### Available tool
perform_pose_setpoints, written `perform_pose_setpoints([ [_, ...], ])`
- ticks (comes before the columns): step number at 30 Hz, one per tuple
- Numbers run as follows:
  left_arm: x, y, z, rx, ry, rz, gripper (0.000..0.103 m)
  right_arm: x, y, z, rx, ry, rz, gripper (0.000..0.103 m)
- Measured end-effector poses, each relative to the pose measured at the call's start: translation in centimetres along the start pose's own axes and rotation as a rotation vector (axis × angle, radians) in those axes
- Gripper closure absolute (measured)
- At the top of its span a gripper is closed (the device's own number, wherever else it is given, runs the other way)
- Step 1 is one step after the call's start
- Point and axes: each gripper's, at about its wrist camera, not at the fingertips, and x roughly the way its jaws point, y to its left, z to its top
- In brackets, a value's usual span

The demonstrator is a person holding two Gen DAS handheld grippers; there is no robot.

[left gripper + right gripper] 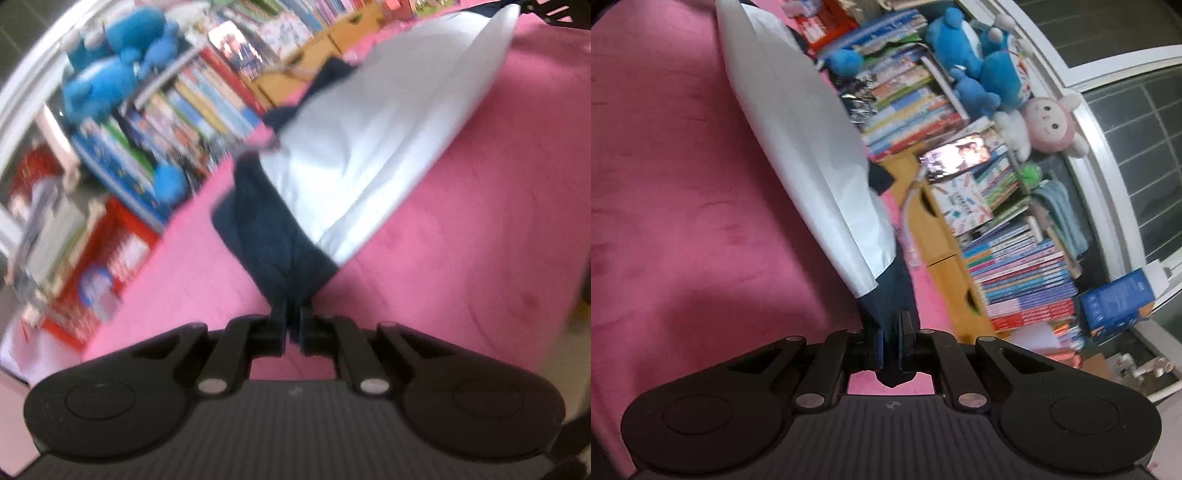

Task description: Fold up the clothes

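While both grippers pinch navy trim at opposite ends, the white-and-navy fabric garment (369, 140) hangs stretched between them above the pink bedspread (480, 240).

In the left wrist view, stacked colourful books (177, 122) and blue plush toys (118, 70) fill the upper left; the garment runs from the lower centre up to the upper right, and the left gripper (293, 328) at bottom centre has its jaws closed tight on a bunched navy corner.

In the right wrist view, the bedspread (683, 203) takes the left half, the garment (812, 155) slants from the upper left down to bottom centre, and more books (1015, 277) with a pink plush rabbit (1052, 125) crowd the right. The right gripper (891, 343) is likewise clamped on navy cloth, a tip of it poking out behind the pads.

To do this well, I judge both hands should keep even tension so the white panel stays flat, travel level together, and lower the cloth onto the bedspread with edges aligned before either pinch is let go. Slack on one side would probably wrinkle the fold.
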Motion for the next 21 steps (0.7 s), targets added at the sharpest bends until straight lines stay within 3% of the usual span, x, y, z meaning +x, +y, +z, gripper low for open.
perform_pose_setpoints([
  [4,-1.2,0.4,-2.4,-0.086,0.049,0.045,0.097,-1.1,1.9,-1.8,-0.009,0.028,0.044,0.093],
  [7,-2.4,2.5,-4.8,-0.238,0.107,0.082,0.096,-1.9,1.5,-3.3,0.054,0.059,0.05,0.084],
  [9,-3.4,4.1,-5.9,-0.369,0.107,0.092,0.096,-2.8,0.0,-4.5,0.169,0.09,0.078,0.077],
  [12,-5.3,5.9,-5.0,-0.54,0.015,0.079,0.092,-4.2,-2.4,-5.6,0.387,0.1,0.101,0.069],
  [17,-4.2,5.2,2.1,-0.55,-0.221,-0.043,0.081,-4.1,-6.0,-4.1,0.827,-0.043,0.112,0.061],
  [21,0.1,2.1,8.6,-0.569,-0.335,-0.168,0.079,-0.8,-4.7,0.8,0.946,-0.158,0.149,0.06],
])
